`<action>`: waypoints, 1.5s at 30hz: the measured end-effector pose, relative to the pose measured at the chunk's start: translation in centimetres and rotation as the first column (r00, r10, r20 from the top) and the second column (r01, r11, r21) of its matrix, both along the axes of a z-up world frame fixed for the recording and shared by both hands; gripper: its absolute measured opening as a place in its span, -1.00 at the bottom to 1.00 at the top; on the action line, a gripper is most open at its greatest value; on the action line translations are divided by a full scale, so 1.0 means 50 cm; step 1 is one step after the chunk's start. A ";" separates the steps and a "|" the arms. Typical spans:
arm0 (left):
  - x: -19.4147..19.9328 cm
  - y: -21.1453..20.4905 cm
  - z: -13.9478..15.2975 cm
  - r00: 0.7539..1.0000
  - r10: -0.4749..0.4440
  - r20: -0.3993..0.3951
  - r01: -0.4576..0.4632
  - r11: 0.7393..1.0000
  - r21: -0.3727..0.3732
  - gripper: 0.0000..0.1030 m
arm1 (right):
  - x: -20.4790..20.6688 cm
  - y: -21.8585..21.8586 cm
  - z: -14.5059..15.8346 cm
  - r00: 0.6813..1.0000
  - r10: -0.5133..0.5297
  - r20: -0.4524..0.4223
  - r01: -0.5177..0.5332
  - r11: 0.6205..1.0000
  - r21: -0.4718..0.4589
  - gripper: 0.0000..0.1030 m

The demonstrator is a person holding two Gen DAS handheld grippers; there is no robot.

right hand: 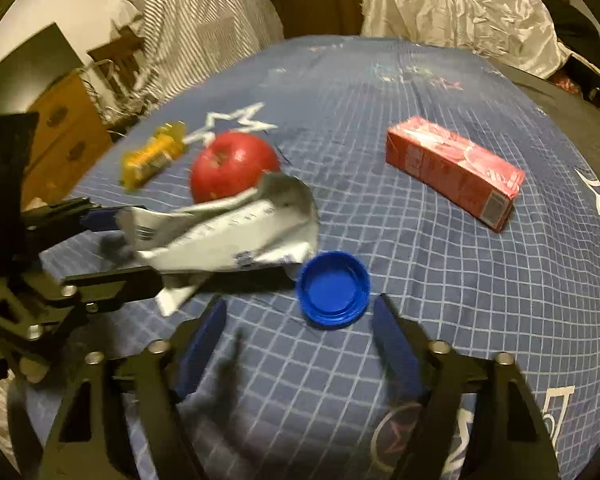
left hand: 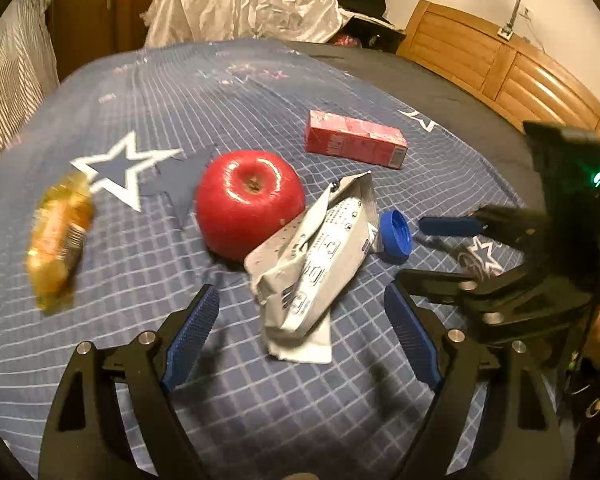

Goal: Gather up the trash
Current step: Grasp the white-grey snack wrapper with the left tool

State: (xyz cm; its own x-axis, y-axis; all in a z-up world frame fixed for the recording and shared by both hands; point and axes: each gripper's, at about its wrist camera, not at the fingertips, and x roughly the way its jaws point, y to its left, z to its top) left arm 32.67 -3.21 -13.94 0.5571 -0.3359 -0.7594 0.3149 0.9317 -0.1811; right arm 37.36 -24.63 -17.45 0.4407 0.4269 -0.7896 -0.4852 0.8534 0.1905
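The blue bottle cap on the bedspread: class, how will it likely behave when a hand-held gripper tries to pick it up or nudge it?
The blue bottle cap looks like rigid plastic, so it should hold shape when pinched. It lies open side up on the soft bedspread, so it probably sits stable and slides rather than rolls. It looks thin-walled, so likely very light, and its ridged rim may help grip.

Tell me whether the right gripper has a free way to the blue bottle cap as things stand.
Probably yes. The right gripper is open, and the blue bottle cap lies just ahead between its fingers on the bedspread. Only the crumpled wrapper lies close on the cap's left, and it covers none of the cap.
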 end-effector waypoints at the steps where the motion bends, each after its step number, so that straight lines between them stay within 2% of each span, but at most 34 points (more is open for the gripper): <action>1: 0.007 0.000 -0.004 1.000 0.002 -0.014 -0.002 1.000 -0.023 0.20 | 0.004 -0.001 -0.010 1.000 -0.015 -0.011 0.014 1.000 -0.012 -0.02; 2: 0.014 0.001 -0.011 0.999 -0.002 -0.045 -0.001 0.998 -0.061 -0.15 | 0.005 -0.001 -0.017 0.999 -0.031 -0.009 0.031 0.999 -0.013 -0.20; 3: 0.014 0.005 -0.015 0.998 0.000 -0.063 -0.005 0.997 -0.082 -0.41 | 0.000 -0.005 -0.019 0.999 -0.043 -0.004 0.043 0.999 -0.007 -0.37; 5: 0.006 0.010 -0.015 0.998 0.017 -0.065 -0.024 0.995 -0.099 -0.51 | -0.010 -0.012 -0.020 0.999 -0.051 0.001 0.051 0.999 0.006 -0.65; 6: 0.001 0.016 -0.014 0.997 0.026 -0.071 -0.034 0.993 -0.117 -0.58 | -0.022 -0.016 -0.015 0.999 -0.047 0.006 0.047 0.999 0.009 -0.69; 9: -0.039 0.062 -0.011 0.989 0.091 -0.117 -0.110 0.981 -0.159 -0.58 | -0.061 -0.025 0.008 1.000 -0.017 0.014 0.017 1.000 0.006 -0.69; 11: -0.079 0.097 -0.009 0.984 0.102 -0.147 -0.131 0.971 -0.199 -0.58 | -0.088 -0.032 0.019 1.000 0.012 0.014 -0.012 1.000 -0.001 -0.69; 14: -0.137 0.145 -0.009 0.972 0.123 -0.201 -0.167 0.961 -0.220 -0.58 | -0.113 -0.046 0.031 0.999 0.033 0.003 -0.033 0.999 -0.008 -0.68; 16: -0.180 0.183 -0.001 0.965 0.194 -0.176 -0.222 0.962 -0.157 -0.43 | -0.129 -0.060 0.039 0.999 0.047 0.013 -0.046 0.999 -0.012 -0.59; 17: -0.194 0.192 0.012 0.965 0.232 -0.120 -0.245 0.964 -0.102 -0.17 | -0.132 -0.063 0.041 0.999 0.044 0.026 -0.044 0.999 -0.005 -0.23; 18: -0.200 0.190 0.025 0.968 0.240 -0.073 -0.245 0.967 -0.073 0.00 | -0.132 -0.070 0.043 0.999 0.042 0.031 -0.043 0.999 0.006 0.14; 20: -0.200 0.161 0.054 0.983 0.182 0.002 -0.182 0.983 -0.021 0.11 | -0.129 -0.073 0.040 0.999 0.020 0.038 -0.021 1.000 0.018 0.22; 22: -0.184 0.090 0.086 0.995 0.039 0.092 -0.046 0.996 0.076 0.33 | -0.121 -0.069 0.034 0.999 -0.004 0.036 0.003 0.999 0.037 0.23; 23: -0.172 0.053 0.092 0.990 -0.043 0.134 0.024 0.990 0.140 0.38 | -0.116 -0.066 0.031 0.999 -0.009 0.031 0.007 0.999 0.044 0.23; 25: -0.134 0.004 0.088 0.979 -0.147 0.141 0.114 0.969 0.218 0.38 | -0.112 -0.061 0.024 1.000 -0.009 0.027 0.008 0.999 0.047 0.23; 27: -0.081 -0.020 0.079 0.973 -0.202 0.113 0.167 0.951 0.258 0.38 | -0.111 -0.060 0.020 1.000 -0.012 0.025 0.010 0.999 0.044 0.23; 31: -0.007 -0.020 0.046 0.979 -0.201 0.023 0.185 0.935 0.303 0.38 | -0.109 -0.065 0.019 1.000 -0.014 0.024 0.013 0.999 0.040 0.23; 34: 0.012 -0.033 0.020 0.974 -0.220 -0.047 0.223 0.921 0.319 0.20 | -0.103 -0.060 0.019 1.000 -0.004 0.026 0.003 1.000 0.031 0.23; 36: 0.010 -0.039 0.002 0.971 -0.226 -0.080 0.240 0.914 0.328 0.00 | -0.093 -0.054 0.019 1.000 0.006 0.027 -0.007 1.000 0.026 0.23; 38: 0.014 -0.037 -0.013 0.971 -0.211 -0.110 0.235 0.920 0.312 -0.20 | -0.080 -0.048 0.018 0.999 0.017 0.033 -0.017 1.000 0.014 0.23; 42: 0.026 -0.013 -0.023 0.979 -0.141 -0.146 0.173 0.956 0.235 -0.33 | -0.057 -0.027 0.019 0.998 0.032 0.050 -0.031 0.999 -0.021 0.23; 45: -0.002 0.023 -0.015 0.984 -0.067 -0.166 0.097 0.979 0.181 -0.35 | -0.041 -0.014 0.021 0.998 0.043 0.053 -0.042 0.999 -0.031 0.23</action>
